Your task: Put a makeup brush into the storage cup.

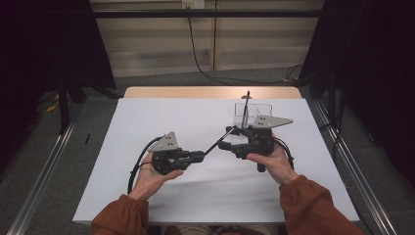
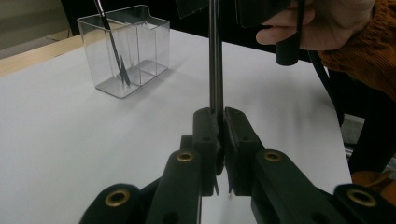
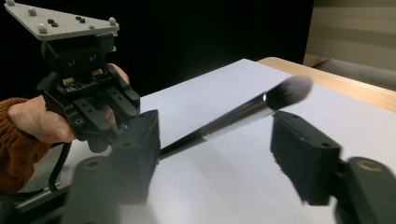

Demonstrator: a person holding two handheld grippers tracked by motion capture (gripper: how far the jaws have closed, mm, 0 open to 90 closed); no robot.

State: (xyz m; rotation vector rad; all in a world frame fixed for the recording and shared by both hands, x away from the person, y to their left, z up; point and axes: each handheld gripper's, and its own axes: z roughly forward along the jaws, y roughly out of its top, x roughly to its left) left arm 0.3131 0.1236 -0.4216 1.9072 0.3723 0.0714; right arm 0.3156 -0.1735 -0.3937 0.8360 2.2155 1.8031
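A makeup brush (image 1: pixel 215 143) with a dark handle, silver ferrule and soft dark bristles (image 3: pixel 289 91) hangs above the white table, slanting up to the right. My left gripper (image 1: pixel 200 155) is shut on its handle end, and the left gripper view shows the handle (image 2: pixel 214 60) rising from between the pressed pads (image 2: pixel 205 126). My right gripper (image 1: pixel 226 137) faces it from the right. Its jaws (image 3: pixel 219 149) stand apart on either side of the brush (image 3: pixel 233 119) near the ferrule, neither pad touching it. The left gripper (image 3: pixel 116 122) appears behind the brush.
A clear plastic holder (image 1: pixel 253 113) with compartments stands at the back right of the table, a second thin brush (image 2: pixel 112 42) leaning in it. A white sheet (image 1: pixel 147 186) covers the table, with a wooden edge (image 1: pixel 210 92) at the far side.
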